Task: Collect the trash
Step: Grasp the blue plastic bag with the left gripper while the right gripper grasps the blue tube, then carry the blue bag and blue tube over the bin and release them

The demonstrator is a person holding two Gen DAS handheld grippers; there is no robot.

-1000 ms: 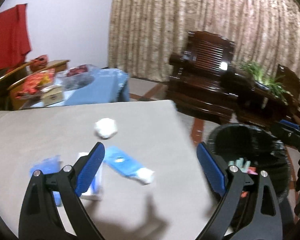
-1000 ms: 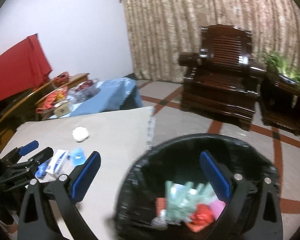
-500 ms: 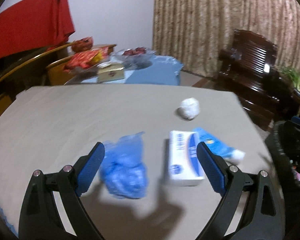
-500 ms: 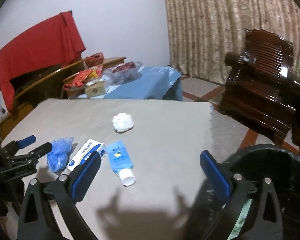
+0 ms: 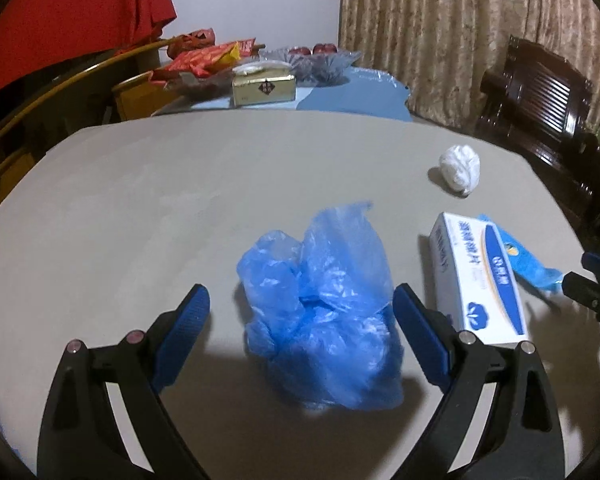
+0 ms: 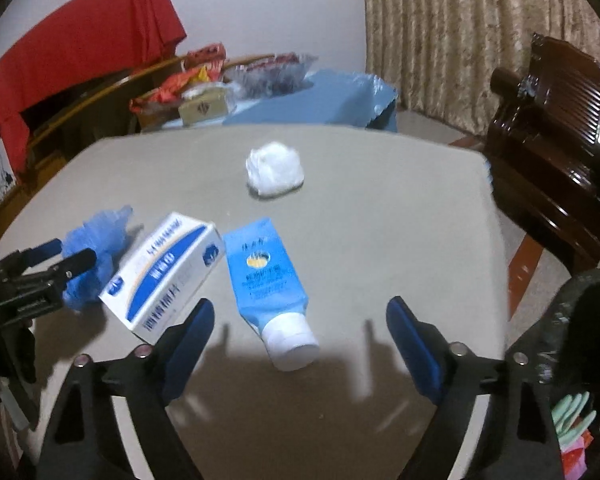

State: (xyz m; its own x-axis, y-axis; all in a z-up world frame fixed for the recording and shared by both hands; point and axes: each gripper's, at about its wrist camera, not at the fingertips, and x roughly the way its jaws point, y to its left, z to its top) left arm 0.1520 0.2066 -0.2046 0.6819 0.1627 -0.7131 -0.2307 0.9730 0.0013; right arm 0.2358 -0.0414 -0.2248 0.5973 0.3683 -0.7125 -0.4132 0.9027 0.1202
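Note:
A crumpled blue plastic bag (image 5: 324,308) lies on the grey table (image 5: 148,208), between the open jaws of my left gripper (image 5: 302,312). A white and blue box (image 5: 480,276) lies to its right, then a blue tube (image 5: 528,260) and a white paper wad (image 5: 460,166). In the right wrist view my right gripper (image 6: 300,320) is open and empty, over the blue tube (image 6: 268,276) with its white cap toward me. The box (image 6: 164,274), bag (image 6: 96,244), wad (image 6: 274,172) and my left gripper (image 6: 62,258) show there too.
A black trash bin (image 6: 580,340) with trash inside stands at the table's right edge. A dark wooden armchair (image 6: 560,120) is at the right. Behind the table is a blue-covered table (image 5: 340,96) with a gold box (image 5: 264,88) and snack packs.
Both grippers swung left from the bin to the table. The left one closed in on the blue bag; the right one came over the blue tube.

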